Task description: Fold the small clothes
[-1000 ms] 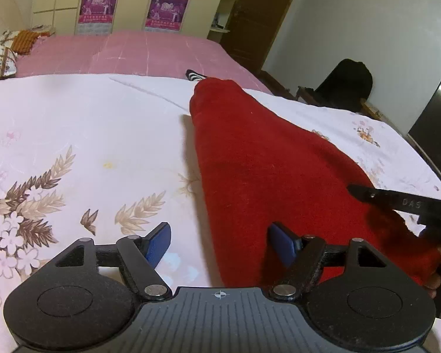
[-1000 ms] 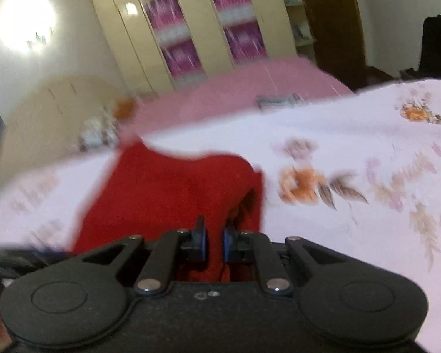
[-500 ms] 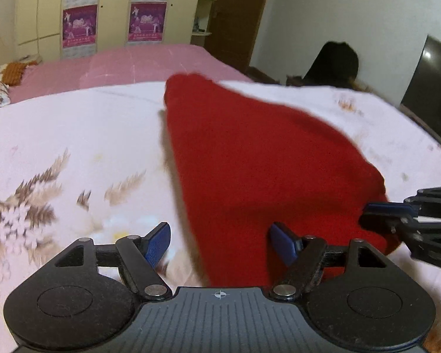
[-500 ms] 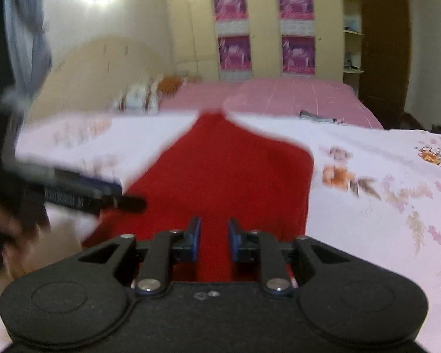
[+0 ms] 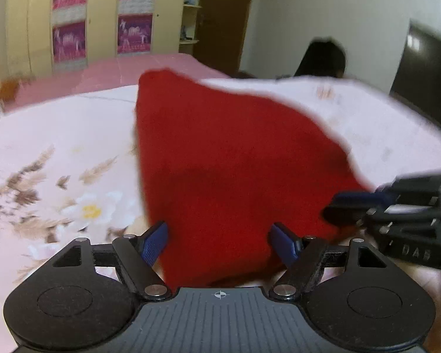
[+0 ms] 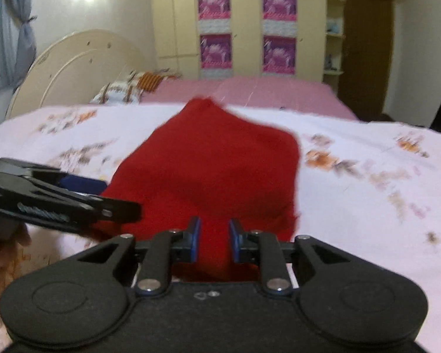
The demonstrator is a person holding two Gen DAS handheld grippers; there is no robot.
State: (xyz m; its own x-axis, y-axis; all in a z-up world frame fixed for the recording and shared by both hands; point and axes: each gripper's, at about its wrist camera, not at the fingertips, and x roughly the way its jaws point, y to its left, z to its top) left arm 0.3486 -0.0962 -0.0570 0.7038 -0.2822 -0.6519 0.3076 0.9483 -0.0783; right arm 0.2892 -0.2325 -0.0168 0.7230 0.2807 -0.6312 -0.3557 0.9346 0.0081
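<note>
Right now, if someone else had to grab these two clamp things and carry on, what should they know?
Left gripper: jaws wide open, with the near edge of the red garment between its fingers, not pinched.
Right gripper: jaws narrowed around a bunch of the same cloth; a small gap shows, so the grip is uncertain.
The garment lies lengthwise on the floral bedsheet, far end pointing at the pink bed.
Done: unclear, frames are blurred.
Left: probably close the left gripper, then fold.

A white floral sheet (image 6: 367,182) is covering the near bed, with a pink bedspread (image 6: 250,91) lying beyond it. Patterned pillows (image 6: 126,89) are resting far left against a cream headboard (image 6: 73,64). A cream wardrobe (image 6: 244,26) is standing at the far wall, showing purple posters (image 6: 214,50).
</note>
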